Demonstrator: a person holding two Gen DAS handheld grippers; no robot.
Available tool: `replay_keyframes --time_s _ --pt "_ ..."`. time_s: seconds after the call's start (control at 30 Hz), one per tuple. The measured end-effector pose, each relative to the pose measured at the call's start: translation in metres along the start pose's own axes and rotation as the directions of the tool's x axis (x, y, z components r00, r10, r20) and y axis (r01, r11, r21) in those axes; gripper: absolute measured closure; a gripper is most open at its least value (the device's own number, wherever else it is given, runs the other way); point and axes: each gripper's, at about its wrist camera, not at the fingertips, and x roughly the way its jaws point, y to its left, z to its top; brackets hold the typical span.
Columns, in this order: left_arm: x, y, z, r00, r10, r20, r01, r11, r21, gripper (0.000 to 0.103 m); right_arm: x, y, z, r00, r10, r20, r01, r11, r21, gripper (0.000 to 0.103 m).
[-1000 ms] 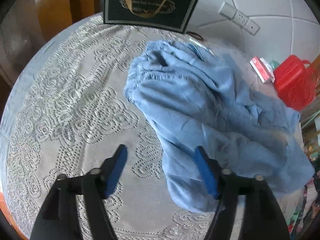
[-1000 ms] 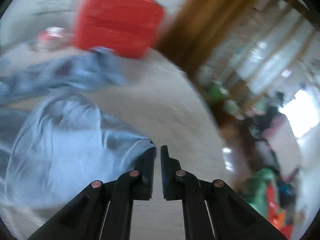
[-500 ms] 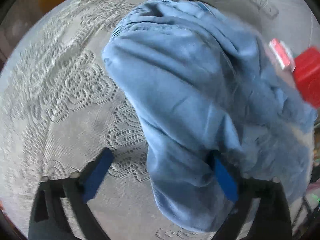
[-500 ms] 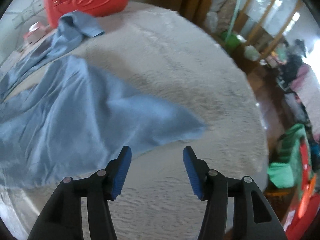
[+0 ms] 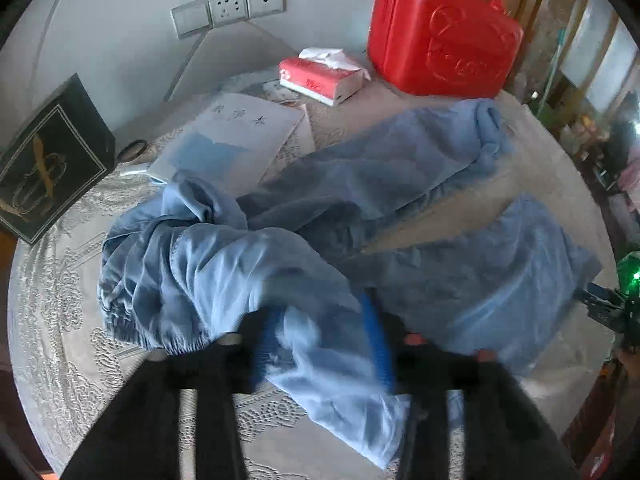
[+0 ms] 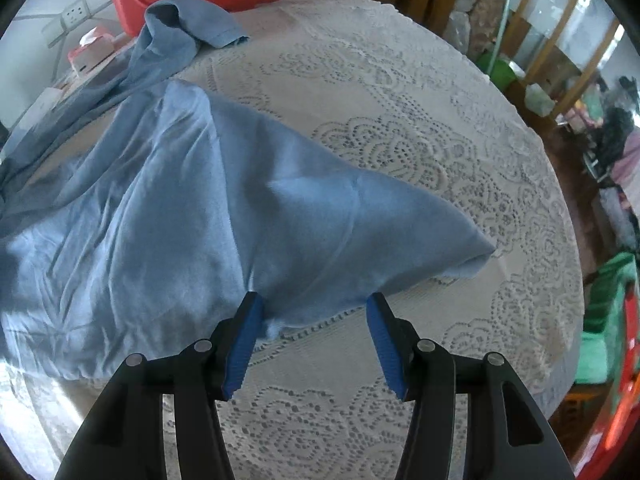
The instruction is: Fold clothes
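Note:
A pair of light blue trousers (image 5: 280, 256) lies crumpled on a round table with a lace cloth (image 5: 52, 312). Its elastic waistband is bunched at the left and both legs run off to the right. My left gripper (image 5: 320, 348) is open, with a fold of the trousers lying between its blue pads. In the right wrist view the nearer trouser leg (image 6: 240, 208) spreads across the lace cloth (image 6: 440, 152). My right gripper (image 6: 314, 340) is open at that leg's near edge, the left pad touching the fabric.
A red plastic case (image 5: 440, 28) and a red tissue pack (image 5: 320, 76) stand at the back of the table. A booklet (image 5: 236, 140) lies behind the trousers and a black box (image 5: 48, 164) stands at the far left. The table edge curves on the right (image 6: 560, 240).
My left gripper has swung right and come down over the trousers, fabric now between its pads. My right gripper opened, let go of the leg and dropped close to its near edge.

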Motion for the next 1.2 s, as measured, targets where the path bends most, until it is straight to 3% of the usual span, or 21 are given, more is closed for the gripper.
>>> replay_keyframes --time_s 0.1,0.17,0.23,0.33,0.4,0.57,0.7,0.73,0.83,0.87,0.9,0.97,1.07,1.1,1.17,1.2 --pt "-0.015 0.036 -0.004 0.999 -0.026 0.032 0.031 0.989 -0.145 0.044 -0.002 -0.004 -0.001 1.0 0.013 0.004 -0.013 1.0 0.015 0.049" --pt "-0.02 0.068 -0.013 0.998 -0.032 0.051 0.045 0.957 -0.287 0.044 -0.003 -0.009 -0.003 1.0 0.031 0.004 -0.031 0.999 0.044 0.048" --pt "-0.016 0.095 -0.029 0.996 -0.062 0.063 0.084 0.899 -0.43 0.044 -0.004 -0.012 -0.005 0.999 0.041 0.003 -0.041 0.997 0.064 0.048" --pt "0.0 0.125 -0.057 0.99 -0.109 0.084 0.138 0.787 -0.601 0.044 -0.005 -0.016 -0.006 0.998 0.068 0.0 -0.067 0.994 0.092 0.048" --pt "0.015 0.129 -0.07 0.986 -0.131 0.103 0.167 0.734 -0.658 0.044 -0.005 -0.02 -0.005 0.996 0.085 0.003 -0.085 0.99 0.112 0.048" --pt "0.049 0.113 -0.073 0.973 -0.134 0.19 0.23 0.666 -0.709 0.044 -0.007 -0.024 -0.002 0.995 0.102 0.012 -0.102 0.982 0.156 0.045" --pt "0.08 0.104 -0.07 0.961 -0.197 0.194 0.274 0.593 -0.757 0.044 -0.007 -0.02 0.002 0.995 0.1 0.018 -0.102 0.983 0.151 0.028" --pt "0.086 0.102 -0.071 0.961 -0.199 0.193 0.275 0.585 -0.763 0.044 -0.008 -0.019 0.003 0.995 0.099 0.021 -0.101 0.984 0.148 0.025" --pt "0.09 0.103 -0.071 0.955 -0.208 0.212 0.295 0.587 -0.754 0.04 -0.008 -0.018 0.006 0.994 0.1 0.036 -0.104 0.981 0.165 0.02" --pt "0.09 0.104 -0.068 0.956 -0.217 0.198 0.291 0.608 -0.738 0.041 -0.006 -0.019 0.007 0.994 0.102 0.04 -0.107 0.979 0.171 0.019" --pt "0.087 0.106 -0.067 0.961 -0.21 0.18 0.274 0.635 -0.722 0.059 -0.004 -0.019 0.009 0.994 0.104 0.04 -0.109 0.978 0.178 0.017" --pt "0.08 0.11 -0.065 0.972 -0.186 0.146 0.235 0.686 -0.688 0.085 0.006 -0.021 0.016 0.995 0.095 0.032 -0.1 0.977 0.189 0.012" --pt "0.051 0.125 -0.063 0.986 -0.082 0.145 0.157 0.752 -0.64 0.089 0.022 -0.014 0.023 0.999 0.044 0.002 -0.043 0.985 0.167 0.012" --pt "0.037 0.131 -0.062 0.988 -0.032 0.152 0.12 0.776 -0.619 0.089 0.023 -0.008 0.026 1.0 0.014 0.001 -0.014 0.991 0.132 0.019" --pt "0.004 0.149 -0.064 0.983 0.064 0.171 0.047 0.816 -0.576 0.089 0.016 0.007 0.034 1.0 -0.021 0.014 0.02 0.998 0.052 0.061" --pt "-0.014 0.16 -0.067 0.977 0.105 0.183 0.016 0.828 -0.561 0.089 0.012 0.013 0.038 0.999 -0.044 0.019 0.043 0.999 0.017 0.096"
